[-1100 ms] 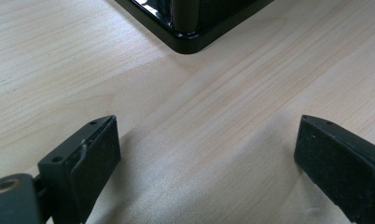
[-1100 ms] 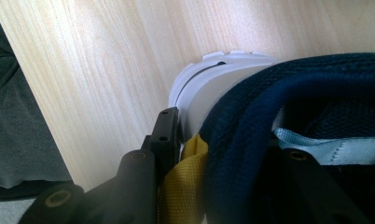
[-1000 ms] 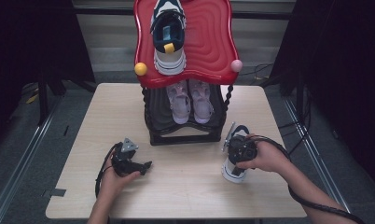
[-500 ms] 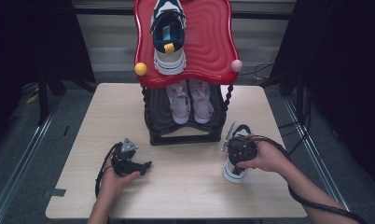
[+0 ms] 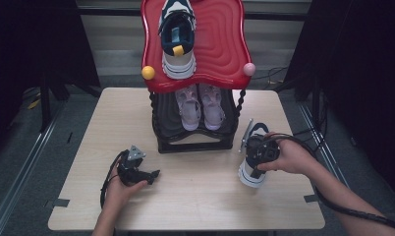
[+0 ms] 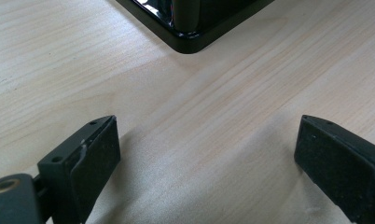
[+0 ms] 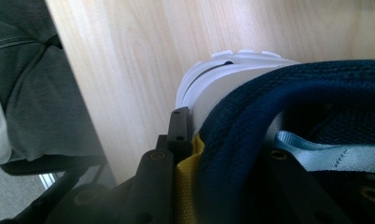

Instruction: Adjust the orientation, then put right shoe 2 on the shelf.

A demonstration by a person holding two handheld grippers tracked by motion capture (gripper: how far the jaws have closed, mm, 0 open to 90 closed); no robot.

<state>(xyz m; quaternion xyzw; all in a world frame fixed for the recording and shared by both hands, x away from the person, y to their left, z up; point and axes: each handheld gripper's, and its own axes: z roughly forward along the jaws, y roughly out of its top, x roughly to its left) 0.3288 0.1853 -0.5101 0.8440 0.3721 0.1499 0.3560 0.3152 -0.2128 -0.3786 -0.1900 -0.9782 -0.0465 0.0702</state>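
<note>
In the high view, my right gripper (image 5: 257, 156) at lower right is clamped on the collar of the navy-and-white sneaker (image 5: 249, 173), beside the black-and-red shoe rack (image 5: 195, 143); I'd lift straight, keeping the sole level to clear the shelf edge. In the left gripper view, my left gripper (image 6: 206, 163) has its jaws spread wide over bare tabletop (image 6: 223, 102), holding nothing. In the right gripper view, the jaws pinch the padded heel collar (image 7: 232, 140) at centre, so I'd hold pressure steady.

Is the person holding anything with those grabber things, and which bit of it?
The right hand-held gripper grips the navy and white sneaker by its padded collar at the heel. The left hand-held gripper is open, holding nothing.
</note>
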